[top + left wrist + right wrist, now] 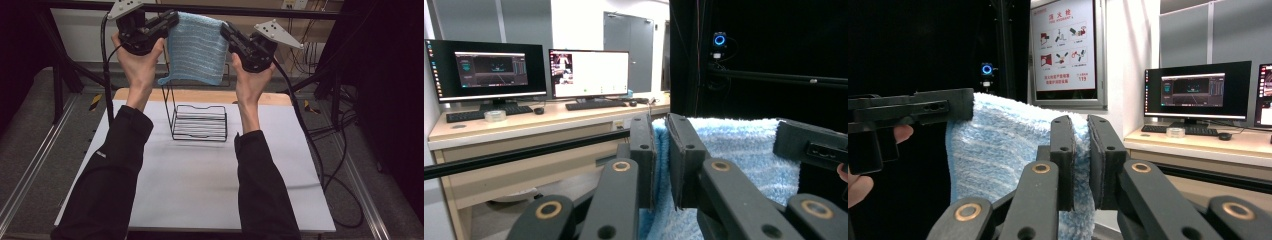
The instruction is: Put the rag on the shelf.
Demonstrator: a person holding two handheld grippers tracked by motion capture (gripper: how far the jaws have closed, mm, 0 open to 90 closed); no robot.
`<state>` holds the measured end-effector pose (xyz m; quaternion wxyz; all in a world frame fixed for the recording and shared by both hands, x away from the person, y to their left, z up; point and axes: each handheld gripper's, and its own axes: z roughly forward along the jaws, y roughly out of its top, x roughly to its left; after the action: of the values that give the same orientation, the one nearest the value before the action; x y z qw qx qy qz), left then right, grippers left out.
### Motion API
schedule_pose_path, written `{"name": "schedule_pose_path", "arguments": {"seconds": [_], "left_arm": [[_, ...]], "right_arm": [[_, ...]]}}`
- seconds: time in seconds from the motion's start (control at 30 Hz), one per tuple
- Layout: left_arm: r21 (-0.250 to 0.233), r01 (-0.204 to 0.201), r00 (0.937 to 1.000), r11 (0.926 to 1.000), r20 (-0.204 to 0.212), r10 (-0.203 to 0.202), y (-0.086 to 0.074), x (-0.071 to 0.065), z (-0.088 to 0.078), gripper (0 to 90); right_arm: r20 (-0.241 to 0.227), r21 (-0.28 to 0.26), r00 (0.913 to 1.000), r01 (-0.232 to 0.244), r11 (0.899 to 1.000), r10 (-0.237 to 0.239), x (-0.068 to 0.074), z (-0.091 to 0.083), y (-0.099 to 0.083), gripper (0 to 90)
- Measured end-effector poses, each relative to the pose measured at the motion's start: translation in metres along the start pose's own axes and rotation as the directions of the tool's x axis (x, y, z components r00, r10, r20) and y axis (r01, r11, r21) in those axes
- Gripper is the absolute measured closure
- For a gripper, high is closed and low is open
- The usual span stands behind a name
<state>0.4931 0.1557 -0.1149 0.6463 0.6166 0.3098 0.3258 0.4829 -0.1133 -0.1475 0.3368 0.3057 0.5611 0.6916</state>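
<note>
One blue towel (196, 47) held up, left gripper (171, 20) and right gripper (226, 30) each clamped on a top corner; one wire rack (199, 122) near worktop (200, 185) far edge.

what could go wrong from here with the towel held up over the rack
1. Each claw, left claw and right claw, pinches only a top corner of the light blue striped terry towel, so a corner could slip free.
2. The towel's hanging lower edge may snag on the upright of the black wire rack when lowered.
</note>
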Motion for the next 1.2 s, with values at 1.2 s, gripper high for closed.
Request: {"name": "schedule_pose_path", "arguments": {"seconds": [1.2], "left_arm": [[0.091, -0.036, 0.9985, 0.9952, 0.045, 0.032, -0.064, 0.022, 0.001, 82.3]], "right_arm": [[-0.033, 0.169, 0.9992, 0.029, 0.985, -0.023, -0.02, 0.019, -0.045, 82.5]]}}
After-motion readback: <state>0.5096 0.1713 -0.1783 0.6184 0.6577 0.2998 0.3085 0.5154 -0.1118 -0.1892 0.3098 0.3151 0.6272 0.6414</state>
